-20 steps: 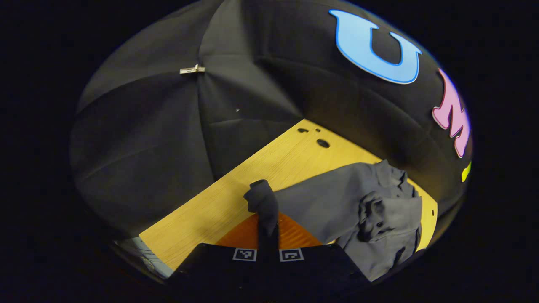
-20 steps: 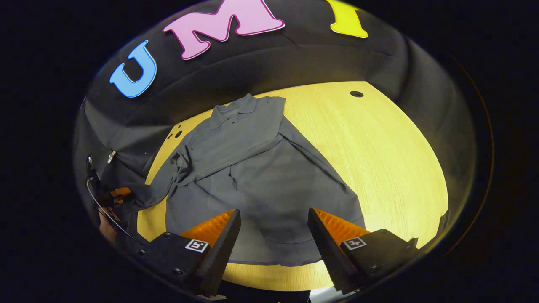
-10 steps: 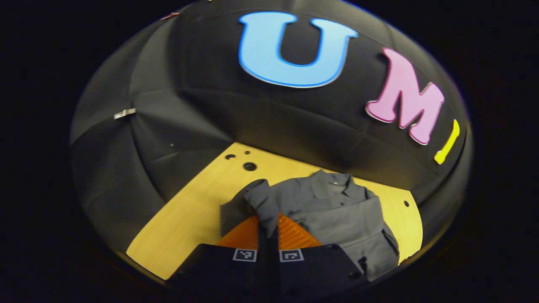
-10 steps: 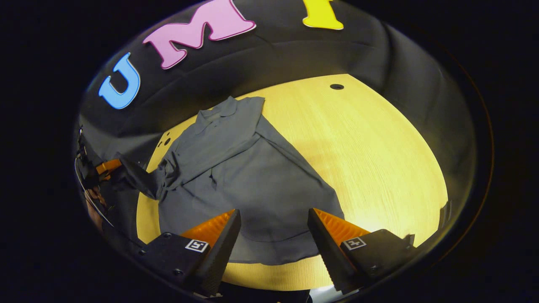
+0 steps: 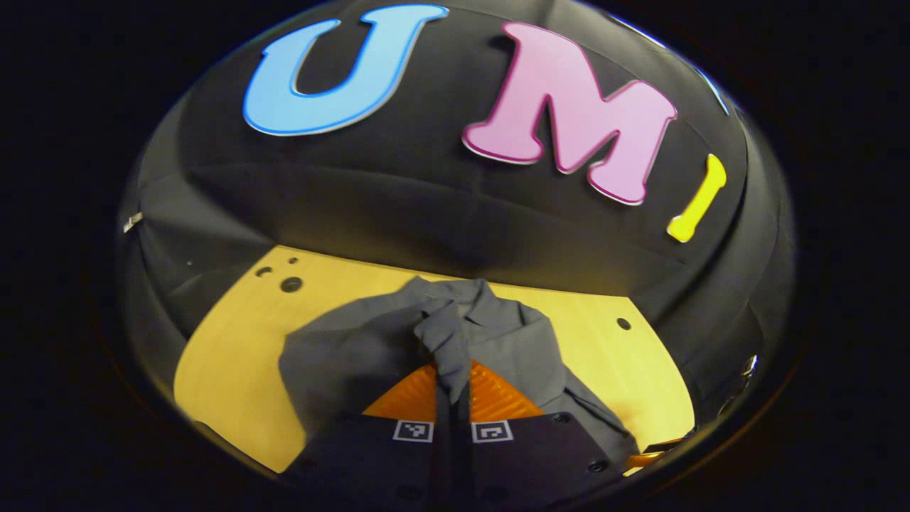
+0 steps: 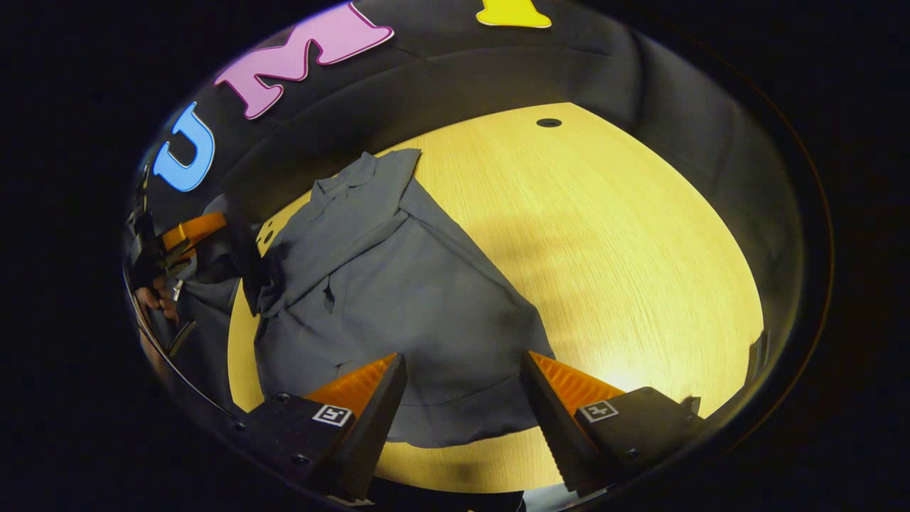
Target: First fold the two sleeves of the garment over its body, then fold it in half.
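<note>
The left gripper [image 5: 453, 387] is pinched tight on a bunched sleeve [image 5: 442, 341] of the grey shirt [image 6: 398, 284], holding it raised above the shirt's body; in the right gripper view it shows at the bench's left edge [image 6: 186, 231]. The shirt lies on the left part of the bench [image 6: 625, 256], collar toward the far edge and hem at the near edge. The right gripper [image 6: 462, 398] hangs over the hem with its fingers spread, gripping nothing.

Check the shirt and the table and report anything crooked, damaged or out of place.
No damage or spill stands out. The grey shirt lies askew on the wooden table, rumpled along one side where the left tongs hold its sleeve lifted. The right tongs hover open above the hem.
</note>
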{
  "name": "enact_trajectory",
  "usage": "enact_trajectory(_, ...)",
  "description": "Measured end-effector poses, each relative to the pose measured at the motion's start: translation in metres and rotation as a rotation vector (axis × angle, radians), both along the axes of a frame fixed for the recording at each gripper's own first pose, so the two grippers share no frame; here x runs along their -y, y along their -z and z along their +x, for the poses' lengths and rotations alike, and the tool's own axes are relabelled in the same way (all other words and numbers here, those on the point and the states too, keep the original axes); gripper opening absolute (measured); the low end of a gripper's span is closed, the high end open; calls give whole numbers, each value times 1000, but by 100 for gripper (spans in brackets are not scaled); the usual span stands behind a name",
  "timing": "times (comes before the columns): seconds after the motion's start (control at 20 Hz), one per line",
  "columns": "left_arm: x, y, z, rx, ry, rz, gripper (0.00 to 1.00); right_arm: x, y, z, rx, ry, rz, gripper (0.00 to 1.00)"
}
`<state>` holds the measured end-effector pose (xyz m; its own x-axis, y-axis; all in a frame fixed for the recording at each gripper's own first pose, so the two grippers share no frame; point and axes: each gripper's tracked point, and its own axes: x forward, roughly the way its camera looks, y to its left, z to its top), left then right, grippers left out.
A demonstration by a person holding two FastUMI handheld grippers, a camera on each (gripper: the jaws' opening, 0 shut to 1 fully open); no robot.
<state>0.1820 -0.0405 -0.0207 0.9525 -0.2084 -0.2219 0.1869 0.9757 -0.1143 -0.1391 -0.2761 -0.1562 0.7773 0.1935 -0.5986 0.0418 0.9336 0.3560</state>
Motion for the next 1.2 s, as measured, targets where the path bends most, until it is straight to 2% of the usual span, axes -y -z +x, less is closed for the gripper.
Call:
enact_trajectory(0.3, 85, 30, 32, -86, 94, -72, 5, 12, 10, 4, -21, -16, 9, 99)
enact_trajectory(0.45, 116, 47, 42, -116, 121, -49, 6, 20, 16, 5, -35, -14, 11, 99)
enact_trajectory(0.75, 142, 76, 61, -154, 121, 19, 7, 35, 17, 8, -46, -2, 23, 99)
enact_trajectory(0.9, 143, 82, 66, -149, 110, 57, 19, 40, 23, 13, -59, -4, 19, 99)
enact_trajectory(0.95, 143, 77, 66, -126, 114, 62, 19, 41, 24, 14, -64, -6, 15, 99)
enact_trajectory(1.1, 136, 67, 57, -71, 136, 79, 60, 38, 29, 16, -76, -29, 1, 99)
enact_trajectory(1.15, 132, 67, 51, -72, 153, 82, 67, 37, 32, 15, -82, -40, -2, 99)
enact_trajectory(1.2, 125, 69, 42, -76, 164, 92, 83, 36, 34, 14, -87, -50, -8, 99)
